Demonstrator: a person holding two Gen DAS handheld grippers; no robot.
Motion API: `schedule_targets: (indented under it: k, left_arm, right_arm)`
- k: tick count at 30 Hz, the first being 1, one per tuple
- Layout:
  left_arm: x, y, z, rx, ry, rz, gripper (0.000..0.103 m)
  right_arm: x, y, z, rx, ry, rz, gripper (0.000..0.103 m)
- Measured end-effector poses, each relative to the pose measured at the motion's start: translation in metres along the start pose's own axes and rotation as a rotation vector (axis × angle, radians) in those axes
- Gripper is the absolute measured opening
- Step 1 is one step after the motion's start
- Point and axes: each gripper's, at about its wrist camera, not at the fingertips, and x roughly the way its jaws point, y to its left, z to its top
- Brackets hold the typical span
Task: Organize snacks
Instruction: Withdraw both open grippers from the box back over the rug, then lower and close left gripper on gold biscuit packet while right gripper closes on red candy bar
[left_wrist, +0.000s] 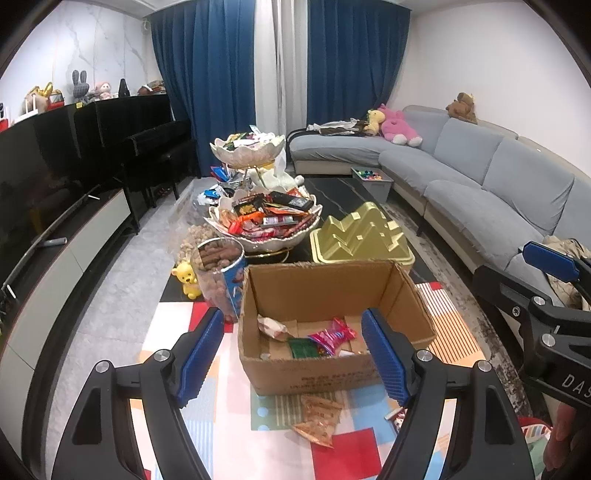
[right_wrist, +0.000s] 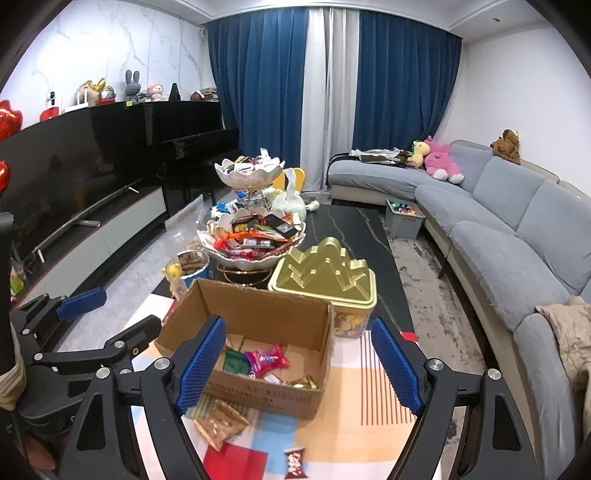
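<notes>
Hovering above a table covered with a bright patchwork cloth (left_wrist: 343, 454), two handheld grippers face an open cardboard box (left_wrist: 325, 295) that serves as the collecting bin for the snacks. The left gripper (left_wrist: 293, 363) has its blue-padded jaws spread wide and empty, straddling the box's near wall. The right gripper (right_wrist: 298, 367) is likewise spread apart and holds nothing, aimed at the same box from slightly to the right. Inside the box lie a few packets, including a pink wrapper (left_wrist: 332, 334) and a green one (left_wrist: 304, 347). Two loose snacks wait outside on the cloth: an orange packet (left_wrist: 317, 419) just beside the box's near wall, and a small red packet (right_wrist: 294, 461) nearer the viewer. Behind the box stand a two-tier snack bowl (left_wrist: 264, 218) heaped with wrappers, a gold mountain-shaped tin (left_wrist: 360, 236), and a tub of nuts (left_wrist: 219, 266). Both claws being empty suggests a pickup comes next.
</notes>
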Motion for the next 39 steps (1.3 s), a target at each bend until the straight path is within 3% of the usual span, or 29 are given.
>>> schedule_targets:
  k: [14,39]
  left_arm:
    - [-0.003,-0.009,-0.03,0.009,0.034,-0.02,0.076]
    - [0.029,-0.014,-0.098,0.089,0.116,-0.106,0.076]
  right_arm:
    - [-0.01,-0.002,-0.029,0.006,0.013,-0.018,0.082]
    - [0.024,0.001,-0.105,0.025,0.144,-0.028,0.082]
